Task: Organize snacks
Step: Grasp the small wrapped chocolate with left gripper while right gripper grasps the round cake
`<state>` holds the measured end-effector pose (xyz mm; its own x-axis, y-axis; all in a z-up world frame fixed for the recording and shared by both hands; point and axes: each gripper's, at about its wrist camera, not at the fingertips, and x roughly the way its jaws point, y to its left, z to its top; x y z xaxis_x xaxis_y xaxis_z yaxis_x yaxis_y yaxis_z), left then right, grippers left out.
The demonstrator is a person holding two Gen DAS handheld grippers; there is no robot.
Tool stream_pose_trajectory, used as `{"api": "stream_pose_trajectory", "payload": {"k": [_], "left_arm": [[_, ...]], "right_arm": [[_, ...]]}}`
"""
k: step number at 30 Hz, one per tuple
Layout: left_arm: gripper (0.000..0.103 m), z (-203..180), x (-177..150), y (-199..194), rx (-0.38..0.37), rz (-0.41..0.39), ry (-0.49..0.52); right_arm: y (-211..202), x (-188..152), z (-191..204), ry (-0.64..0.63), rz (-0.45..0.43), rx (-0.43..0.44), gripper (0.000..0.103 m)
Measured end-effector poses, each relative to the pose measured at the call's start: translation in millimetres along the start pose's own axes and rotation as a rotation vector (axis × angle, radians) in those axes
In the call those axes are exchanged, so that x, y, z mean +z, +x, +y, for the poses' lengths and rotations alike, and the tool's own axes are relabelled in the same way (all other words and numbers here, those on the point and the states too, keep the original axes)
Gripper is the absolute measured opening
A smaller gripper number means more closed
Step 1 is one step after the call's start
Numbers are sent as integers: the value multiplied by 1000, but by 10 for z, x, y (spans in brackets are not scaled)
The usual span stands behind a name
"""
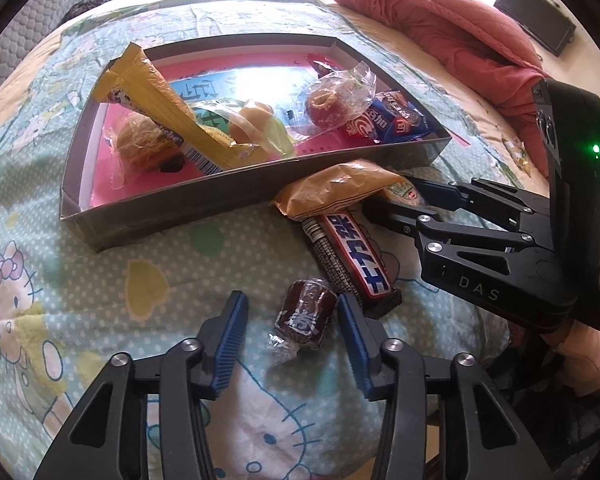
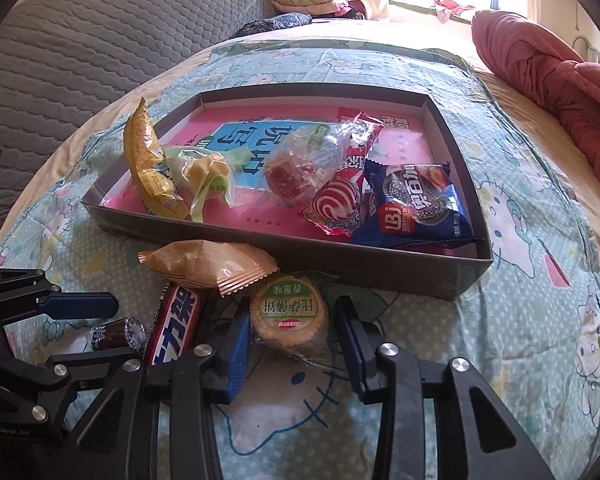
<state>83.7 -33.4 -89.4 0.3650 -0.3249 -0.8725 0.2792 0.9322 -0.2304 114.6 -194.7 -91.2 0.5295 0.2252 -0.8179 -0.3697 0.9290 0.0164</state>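
Observation:
On the cartoon-print quilt, my left gripper (image 1: 292, 336) stands open around a small brown wrapped candy roll (image 1: 305, 316); its right pad is next to the roll and a gap shows on the left. My right gripper (image 2: 294, 340) is open around a round green-labelled cracker pack (image 2: 288, 314), pads close to both sides, a sliver of room on the right. A red and white chocolate bar (image 1: 356, 254) and a tan puffed packet (image 1: 336, 186) lie between them. The grey shallow box (image 1: 172, 216) behind holds several wrapped snacks.
A long yellow packet (image 1: 168, 108) leans over the box's left rim. A blue biscuit pack (image 2: 416, 204) and a red swirl pack (image 2: 336, 200) fill its right corner. A pink blanket (image 1: 440, 16) lies at the back right, a grey quilted headboard (image 2: 80, 40) at the left.

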Motion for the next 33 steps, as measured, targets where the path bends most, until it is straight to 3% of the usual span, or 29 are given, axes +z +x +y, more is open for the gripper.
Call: {"api": "stream_pose_trajectory", "payload": {"k": [5, 16, 33], "left_arm": [[29, -43, 3, 39, -7, 4, 12], [29, 18, -7, -85, 4, -25, -3], [28, 199, -21, -469, 32, -109, -54]], "right_arm": [[-41, -13, -43, 15, 6, 11, 38], [-183, -29, -237, 103, 2, 56, 37], [-485, -1, -203, 100, -76, 106, 37]]}}
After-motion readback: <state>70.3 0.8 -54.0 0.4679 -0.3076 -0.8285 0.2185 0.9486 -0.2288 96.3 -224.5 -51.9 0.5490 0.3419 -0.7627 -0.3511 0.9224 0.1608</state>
